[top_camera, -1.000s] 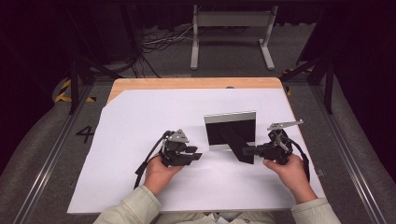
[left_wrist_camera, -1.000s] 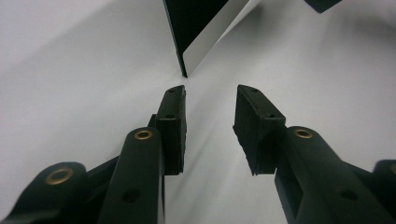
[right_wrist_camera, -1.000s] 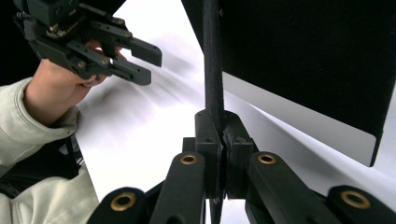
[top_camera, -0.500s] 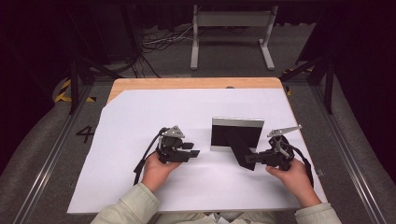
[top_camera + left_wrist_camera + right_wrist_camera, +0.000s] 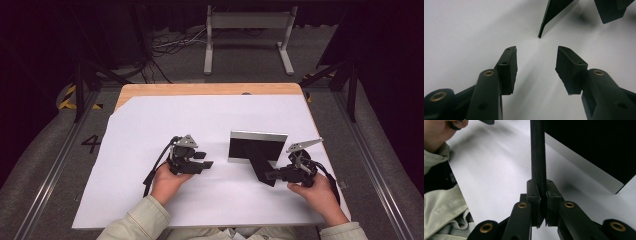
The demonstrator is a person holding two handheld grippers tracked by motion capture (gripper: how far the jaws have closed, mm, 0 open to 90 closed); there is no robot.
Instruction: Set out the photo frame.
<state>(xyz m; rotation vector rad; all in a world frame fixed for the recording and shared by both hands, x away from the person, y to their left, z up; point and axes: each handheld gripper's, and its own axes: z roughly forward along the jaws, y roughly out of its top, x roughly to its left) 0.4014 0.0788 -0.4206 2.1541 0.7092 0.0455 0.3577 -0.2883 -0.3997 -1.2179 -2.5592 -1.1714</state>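
Your right tongs (image 5: 541,202) clamp the frame's black prop leg (image 5: 538,157), seen close up; your left tongs (image 5: 536,68) gape empty over the white worktop (image 5: 150,125).

We see a wooden table (image 5: 210,89) covered by a white sheet (image 5: 165,120). Around it the grey floor (image 5: 40,165) is dim, with cables (image 5: 170,45) and a metal stand (image 5: 247,22) behind.
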